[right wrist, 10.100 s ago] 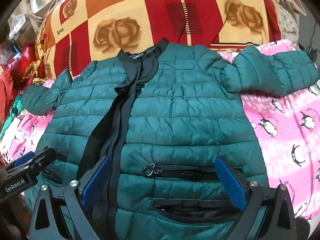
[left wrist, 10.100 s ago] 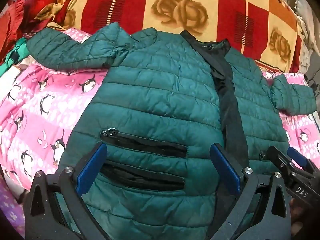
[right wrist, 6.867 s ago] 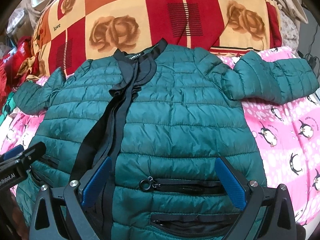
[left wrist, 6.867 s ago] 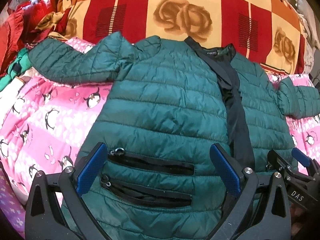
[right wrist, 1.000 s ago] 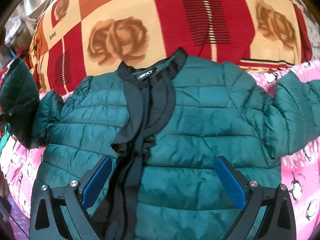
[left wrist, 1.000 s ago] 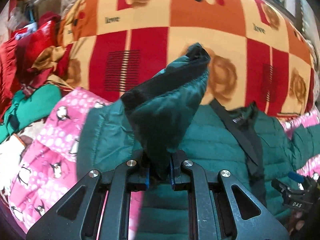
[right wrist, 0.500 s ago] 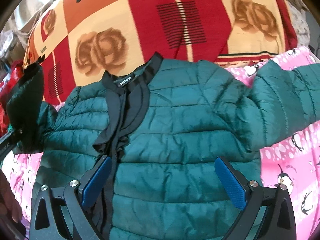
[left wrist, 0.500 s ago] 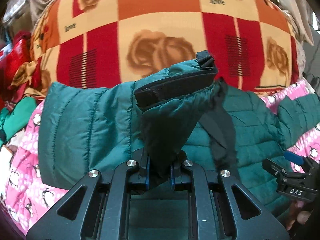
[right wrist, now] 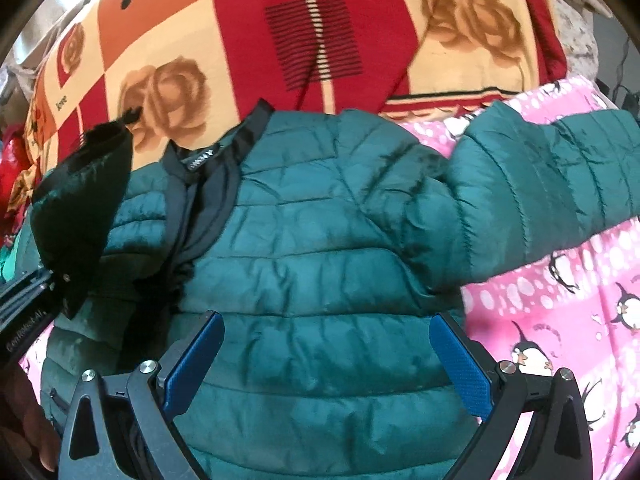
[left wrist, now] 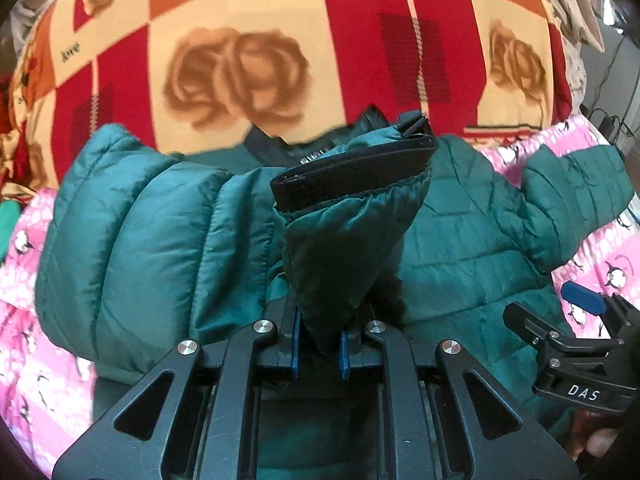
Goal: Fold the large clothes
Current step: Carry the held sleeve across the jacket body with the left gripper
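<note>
A dark green quilted jacket (right wrist: 320, 264) lies front up on a pink penguin blanket (right wrist: 560, 320), its black collar (right wrist: 208, 152) toward the far side. My left gripper (left wrist: 320, 354) is shut on the jacket's left sleeve (left wrist: 344, 236) near its black cuff (left wrist: 352, 176) and holds it raised over the jacket body; the sleeve also shows in the right wrist view (right wrist: 80, 200). My right gripper (right wrist: 326, 364) is open and empty, low over the jacket's front. The right sleeve (right wrist: 560, 184) lies stretched out to the right.
A red, orange and cream rose-patterned blanket (left wrist: 280, 40) rises behind the jacket. Red and green clothes (left wrist: 8, 208) are piled at the far left. Cables (left wrist: 612, 120) hang at the far right. The right gripper also shows at the left wrist view's right edge (left wrist: 576, 344).
My left gripper has carried the gripped sleeve rightward, over the jacket's chest toward the collar. My right gripper has shifted slightly right and stays open.
</note>
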### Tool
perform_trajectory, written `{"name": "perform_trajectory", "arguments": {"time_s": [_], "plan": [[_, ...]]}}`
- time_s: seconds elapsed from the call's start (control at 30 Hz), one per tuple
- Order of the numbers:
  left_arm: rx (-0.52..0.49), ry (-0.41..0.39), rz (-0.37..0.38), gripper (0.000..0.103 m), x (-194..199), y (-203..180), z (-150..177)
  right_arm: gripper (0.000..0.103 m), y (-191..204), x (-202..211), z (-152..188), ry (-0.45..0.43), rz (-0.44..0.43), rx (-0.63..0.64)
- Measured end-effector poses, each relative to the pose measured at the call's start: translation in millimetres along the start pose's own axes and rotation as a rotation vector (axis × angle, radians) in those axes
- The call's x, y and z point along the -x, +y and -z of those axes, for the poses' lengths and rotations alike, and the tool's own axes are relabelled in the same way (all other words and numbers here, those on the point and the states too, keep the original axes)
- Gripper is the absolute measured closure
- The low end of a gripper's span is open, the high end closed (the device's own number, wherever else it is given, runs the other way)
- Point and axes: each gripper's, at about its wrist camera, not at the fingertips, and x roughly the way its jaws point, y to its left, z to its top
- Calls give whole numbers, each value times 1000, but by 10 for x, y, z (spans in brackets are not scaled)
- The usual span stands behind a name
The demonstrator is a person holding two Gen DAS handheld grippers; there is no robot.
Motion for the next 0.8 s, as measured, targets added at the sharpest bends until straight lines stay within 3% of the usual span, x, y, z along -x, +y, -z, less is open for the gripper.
{"name": "perform_trajectory", "arguments": {"time_s": [0.17,0.4,0.5,0.6,0.67,0.8], "plan": [[4,62,27,90,-250,-133,69,0,-116,-71,24,49,6,-25],[13,78,63,88,-347,-154,117,0,-138,-38,70,72,23,-13],[25,86,105,76,-347,-110,116,0,-173,-6,91,71,25,-22],[42,111,207,41,-275,-60,93,0,-203,10,105,74,26,-33],[43,100,245,39,-137,-29,66,0,-217,41,115,73,23,-38],[14,20,225,34,245,142,-23,0,-231,136,84,51,10,-51]]}}
